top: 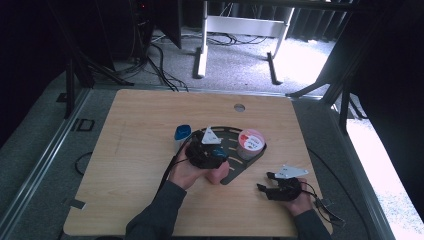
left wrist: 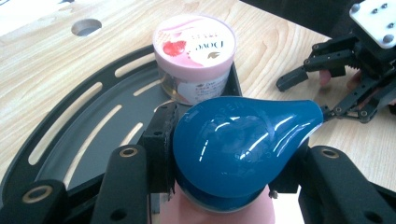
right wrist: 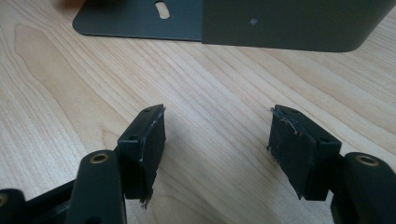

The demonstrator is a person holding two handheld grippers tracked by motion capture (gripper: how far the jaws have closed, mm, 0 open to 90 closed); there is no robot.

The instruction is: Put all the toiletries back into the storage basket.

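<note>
A pink plastic bottle with a glossy blue teardrop-shaped cap (left wrist: pixel 238 147) stands clamped in the left gripper (top: pixel 207 150), at the near edge of the flat black slotted metal tray (left wrist: pixel 70 126) in the middle of the light wooden table (top: pixel 130 125). The bottle looks light and stiff, but its cap is smooth and shiny, so it is likely slippery. Its rounded, tapering form gives flat pads little to bear on, and the straighter pink body just below the cap seems the safer place to take hold. In the left gripper view the jaws stand about half open and press on the bottle from both sides right under the cap's widest part, one pad (left wrist: pixel 161 140) tight against its left flank. A round pink-lidded jar with a clear body (left wrist: pixel 194 56) sits farther back on the tray, near its far right edge, apart from the bottle. A second blue-capped white bottle (top: pixel 182 135) stands on the table just off the tray's left edge. The right gripper (top: pixel 272 182) rests low near the table's front right corner, jaws spread wide with only bare wood between its pads (right wrist: pixel 149 140), short of the tray's edge.
</note>
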